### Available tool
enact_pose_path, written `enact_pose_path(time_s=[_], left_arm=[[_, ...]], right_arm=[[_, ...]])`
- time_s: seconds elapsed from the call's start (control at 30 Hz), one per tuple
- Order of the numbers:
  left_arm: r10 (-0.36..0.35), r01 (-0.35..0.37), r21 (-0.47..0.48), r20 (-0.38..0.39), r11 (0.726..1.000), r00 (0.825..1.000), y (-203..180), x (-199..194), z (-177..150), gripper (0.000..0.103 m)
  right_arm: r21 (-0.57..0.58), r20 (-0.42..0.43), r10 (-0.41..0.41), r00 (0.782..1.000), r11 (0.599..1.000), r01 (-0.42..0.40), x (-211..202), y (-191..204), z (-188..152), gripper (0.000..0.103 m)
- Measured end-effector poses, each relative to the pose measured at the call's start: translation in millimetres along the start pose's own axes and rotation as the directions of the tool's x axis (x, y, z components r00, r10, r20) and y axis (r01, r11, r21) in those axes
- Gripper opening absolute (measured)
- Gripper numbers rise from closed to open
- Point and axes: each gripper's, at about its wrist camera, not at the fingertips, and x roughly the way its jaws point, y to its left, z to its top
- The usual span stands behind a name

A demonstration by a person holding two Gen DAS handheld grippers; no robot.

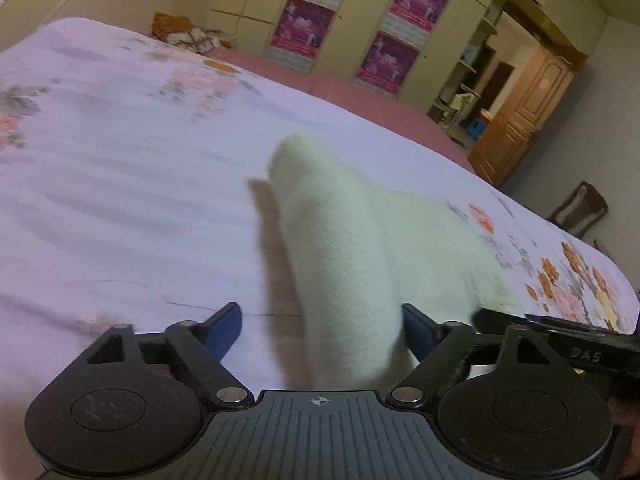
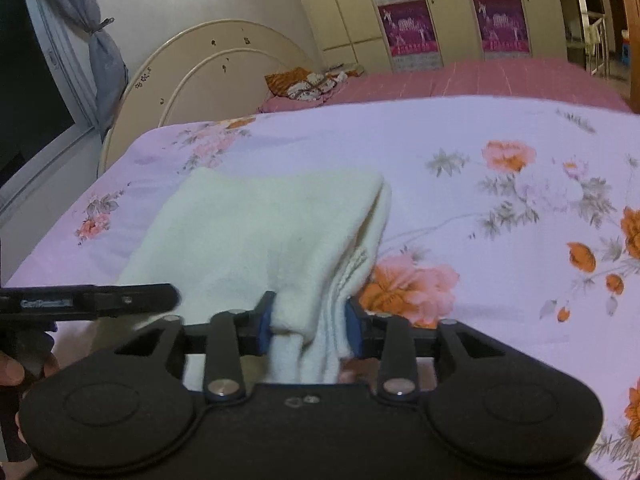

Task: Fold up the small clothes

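Note:
A small cream-white fleece garment [image 2: 256, 232] lies on the floral bedsheet [image 2: 460, 200]. My right gripper [image 2: 310, 326] is shut on the garment's near edge, with bunched cloth between its blue pads [image 2: 266, 320]. In the left wrist view the garment [image 1: 344, 248] rises in a folded ridge between the fingers of my left gripper [image 1: 322, 330], which is open wide; its blue pads [image 1: 226, 326] stand apart on either side of the cloth. The right gripper's black body [image 1: 560, 334] shows at the right of the left wrist view.
The lilac floral sheet [image 1: 120, 180] covers the bed, with a pink sheet [image 2: 480, 76] beyond it. A cream headboard [image 2: 208, 64] and a patterned pillow [image 2: 308, 82] are at the far end. Wardrobes with purple posters [image 1: 304, 24], a wooden door [image 1: 524, 108] and a chair [image 1: 580, 208] stand beyond.

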Motion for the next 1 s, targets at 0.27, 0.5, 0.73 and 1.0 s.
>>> enact_pose_path(time_s=[0.27, 0.5, 0.73, 1.0], left_arm=[[0.007, -0.019, 0.083, 0.145, 0.996, 0.989, -25, -13, 41, 0.058], [0.062, -0.067, 0.162, 0.031, 0.984, 0.998, -53, 54, 54, 0.055], [0.065, -0.070, 0.126, 0.048, 0.990, 0.997, -47, 48, 54, 0.055], [0.053, -0.061, 0.070, 0.109, 0.996, 0.993, -28, -21, -1, 0.055]], right_arm=[[-0.054, 0.136, 0.006, 0.991, 0.999, 0.002, -26, -2, 33, 0.024], [-0.192, 0.033, -0.095, 0.995, 0.976, 0.100, 35, 21, 56, 0.017], [-0.208, 0.011, -0.123, 0.992, 0.970, 0.123, 44, 8, 51, 0.013], [-0.039, 0.100, -0.016, 0.995, 0.999, 0.020, -40, -19, 23, 0.022]])
